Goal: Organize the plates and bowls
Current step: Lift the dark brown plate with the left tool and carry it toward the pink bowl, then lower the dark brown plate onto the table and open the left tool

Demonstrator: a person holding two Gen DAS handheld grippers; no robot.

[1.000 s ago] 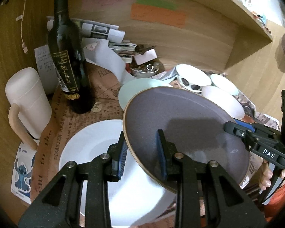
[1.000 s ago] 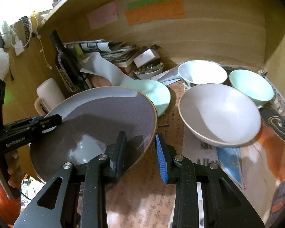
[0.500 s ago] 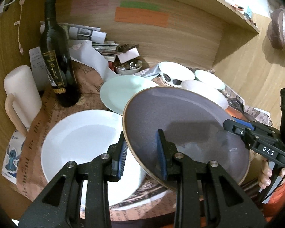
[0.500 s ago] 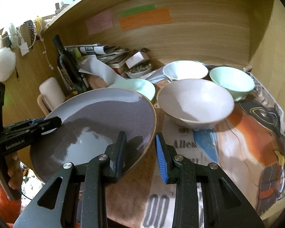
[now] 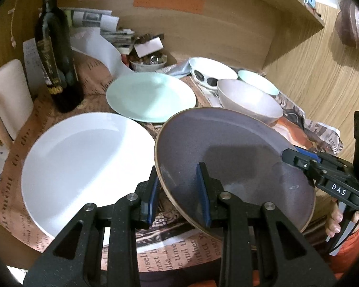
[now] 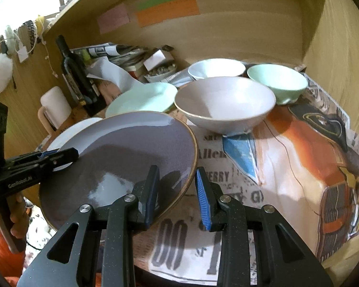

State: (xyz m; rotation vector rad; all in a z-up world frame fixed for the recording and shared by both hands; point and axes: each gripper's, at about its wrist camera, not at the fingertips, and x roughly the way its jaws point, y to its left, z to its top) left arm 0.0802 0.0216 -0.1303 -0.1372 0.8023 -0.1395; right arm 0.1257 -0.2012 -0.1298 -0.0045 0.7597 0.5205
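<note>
Both tongs on grey plate [image 5: 239, 157]

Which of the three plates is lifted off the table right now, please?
The grey-purple plate with the brown rim: both grippers clamp its edge, left gripper and right gripper. The white plate and mint plate lie flat on the table.

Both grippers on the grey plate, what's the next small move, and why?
Probably carry the grey plate left and lower it onto the white plate. Left gripper and right gripper clamp opposite rims, it hangs tilted above the table, and the white plate lies bare.
</note>
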